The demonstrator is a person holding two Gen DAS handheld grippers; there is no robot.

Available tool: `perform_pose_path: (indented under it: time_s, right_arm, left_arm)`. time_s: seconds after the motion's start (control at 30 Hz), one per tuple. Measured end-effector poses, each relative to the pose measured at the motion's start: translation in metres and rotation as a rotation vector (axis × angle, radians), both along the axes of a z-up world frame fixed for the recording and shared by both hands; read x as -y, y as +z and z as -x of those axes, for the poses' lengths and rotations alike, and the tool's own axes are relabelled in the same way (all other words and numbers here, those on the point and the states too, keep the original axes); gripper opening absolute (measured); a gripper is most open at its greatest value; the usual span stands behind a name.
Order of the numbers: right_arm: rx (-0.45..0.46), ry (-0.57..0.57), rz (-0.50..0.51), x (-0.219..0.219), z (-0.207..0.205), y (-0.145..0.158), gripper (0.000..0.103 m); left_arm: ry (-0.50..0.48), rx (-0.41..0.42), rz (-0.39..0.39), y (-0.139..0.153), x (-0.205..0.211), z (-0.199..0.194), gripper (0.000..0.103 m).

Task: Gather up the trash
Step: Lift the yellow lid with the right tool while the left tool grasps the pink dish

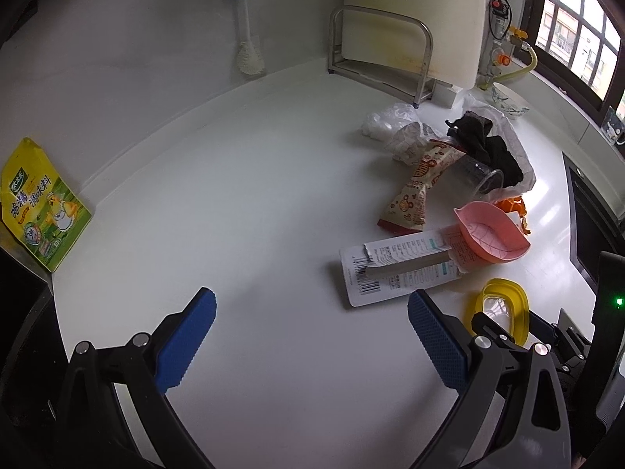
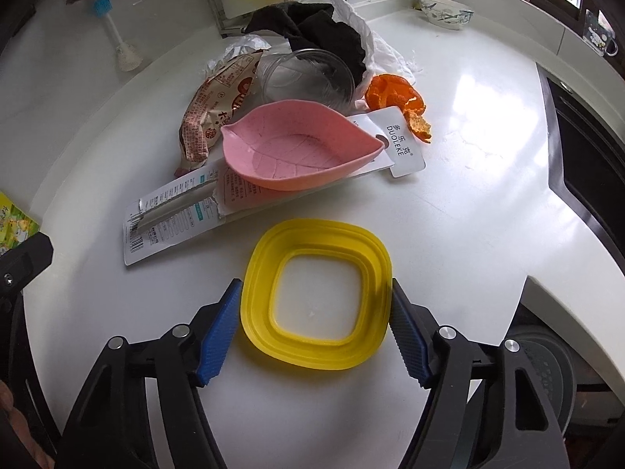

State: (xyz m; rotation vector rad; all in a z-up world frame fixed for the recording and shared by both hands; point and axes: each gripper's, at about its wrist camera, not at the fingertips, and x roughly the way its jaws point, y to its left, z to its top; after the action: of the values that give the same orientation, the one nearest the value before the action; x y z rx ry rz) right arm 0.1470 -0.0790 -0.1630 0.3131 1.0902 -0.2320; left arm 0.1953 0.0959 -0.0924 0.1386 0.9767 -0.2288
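A white kitchen counter (image 2: 488, 203) runs along a white wall, with a window at the far right and a dark sink edge on the right. The landmark is a pink leaf-shaped dish (image 2: 300, 148) sitting near the middle of the counter. Under the dish lies a flat white packaging card (image 2: 172, 219) with a barcode, sticking out to its left and front. Behind the dish, touching it, is a clear plastic cup (image 2: 308, 74) on its side; left of the cup lies a crumpled snack wrapper (image 2: 211, 113). Behind the cup a black cloth (image 2: 312, 27) rests on a white plastic bag (image 2: 371, 39). Just right of the dish and behind it lies orange peel (image 2: 398, 97). In front of the dish, apart from it, is a yellow square lid ring (image 2: 316, 297) flat on the counter. The right gripper (image 2: 314, 332) straddles that ring, its blue pads at the ring's left and right edges; whether they actually press it I cannot tell. The left gripper (image 1: 312, 336) is spread wide over bare counter, to the left of the dish and nearer than it, holding nothing. Far left of the dish a yellow-green seasoning pouch (image 1: 39, 211) stands at the counter's edge. Behind the trash pile stand a metal rack (image 1: 383, 54) and, on the wall, a bottle brush (image 1: 248, 31).
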Motion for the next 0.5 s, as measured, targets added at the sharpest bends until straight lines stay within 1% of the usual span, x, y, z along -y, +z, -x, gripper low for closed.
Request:
perform_pose_path:
  time_s: [0.27,0.37,0.5]
  right_arm:
    - [0.031,-0.022,-0.015,0.037,0.017,0.006,0.069]
    - [0.046,-0.032,-0.005,0.049,0.025,0.009,0.069]
    - [0.056,-0.051,-0.004,0.064,0.033,0.010,0.069]
  left_arm:
    - [-0.097,-0.026,0.024,-0.011,0.050,0.001,0.097]
    - [-0.106,-0.036,0.046,-0.015,0.067,-0.008,0.097]
    - [-0.101,-0.039,0.050,-0.022,0.088,-0.019,0.097]
